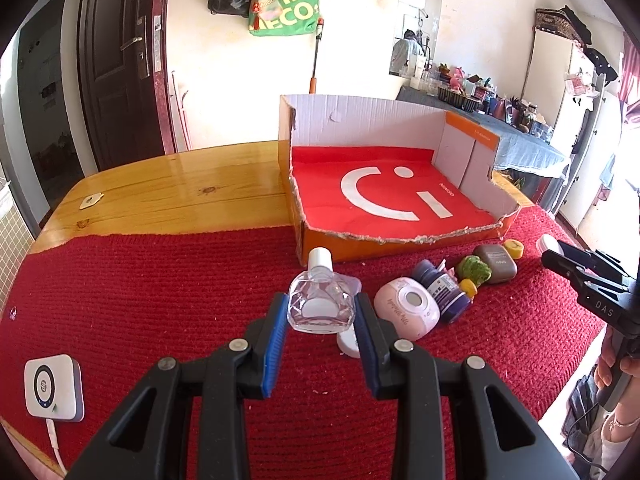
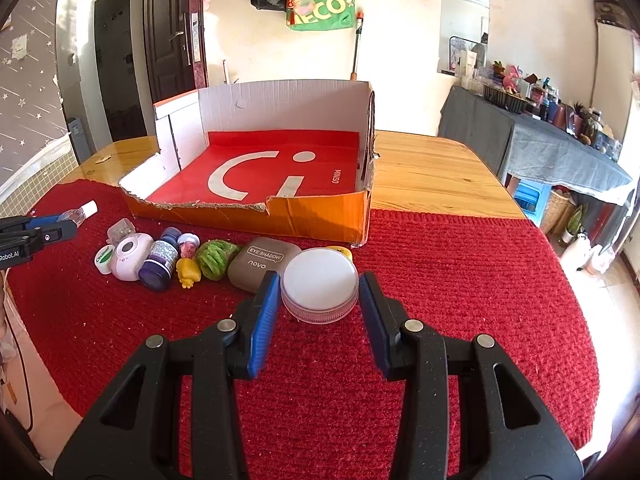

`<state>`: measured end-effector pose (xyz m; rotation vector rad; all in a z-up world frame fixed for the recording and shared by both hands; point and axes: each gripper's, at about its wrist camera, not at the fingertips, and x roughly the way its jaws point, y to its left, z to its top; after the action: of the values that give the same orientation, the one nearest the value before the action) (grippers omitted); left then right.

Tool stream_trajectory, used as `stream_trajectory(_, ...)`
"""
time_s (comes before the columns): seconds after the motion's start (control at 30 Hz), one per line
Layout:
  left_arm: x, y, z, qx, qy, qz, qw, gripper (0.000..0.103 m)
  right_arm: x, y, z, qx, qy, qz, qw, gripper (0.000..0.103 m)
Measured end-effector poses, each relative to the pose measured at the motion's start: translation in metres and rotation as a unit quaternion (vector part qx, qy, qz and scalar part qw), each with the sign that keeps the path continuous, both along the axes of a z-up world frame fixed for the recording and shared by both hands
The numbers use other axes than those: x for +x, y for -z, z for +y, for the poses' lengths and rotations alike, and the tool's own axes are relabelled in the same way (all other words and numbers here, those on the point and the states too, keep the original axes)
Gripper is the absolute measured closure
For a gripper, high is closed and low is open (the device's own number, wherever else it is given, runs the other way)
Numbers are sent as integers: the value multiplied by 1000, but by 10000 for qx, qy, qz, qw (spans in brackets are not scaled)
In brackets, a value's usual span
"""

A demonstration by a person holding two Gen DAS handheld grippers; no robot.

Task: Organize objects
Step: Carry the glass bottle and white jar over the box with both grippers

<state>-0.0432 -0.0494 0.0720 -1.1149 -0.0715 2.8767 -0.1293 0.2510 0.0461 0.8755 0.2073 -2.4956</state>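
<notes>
Tools level, flanking bottle, jar.

Glossy wooden table, rough knitted cloth, torn cardboard box.

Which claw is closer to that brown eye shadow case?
The right claw. It straddles a round white jar that sits right beside the eye shadow case. The left claw, around a clear bottle, is further off past several items.

White HP device seen on red mat at 8 o'clock (cable attached). Green tote bag hung on wall at 12 o'clock; dark door at 10 o'clock.
</notes>
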Motion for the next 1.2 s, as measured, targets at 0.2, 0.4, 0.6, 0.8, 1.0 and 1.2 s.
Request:
stream_trajectory(0.2, -24, -20, 16, -105, 219, 150, 9996, 69, -15, -20, -12, 38, -101, 232, 9997, 64)
stream_trajectory(0.4, -63, -21, 27, -92, 367, -76, 9993, 69, -44, -45, -30, 129, -315, 374, 9987, 64)
stream_trajectory(0.6, -104, -6, 27, 9, 526, -685, 9963, 69, -90, -36, -59, 431, -604, -181, 9971, 64)
stream_trajectory(0.8, -129, 7, 29, -164, 746, -1201, 9898, 69, -130, -12, -79, 867, -856, -980, 9877, 64)
stream_trajectory(1.0, -142, 16, 28, -377, 906, -1591, 9824, 69, -149, 6, -85, 1228, -1027, -1598, 9741, 64)
stream_trajectory(1.2, -145, 21, 35, -796, 1149, -1767, 9743, 69, -153, 12, -93, 1515, -1293, -1828, 9628, 64)
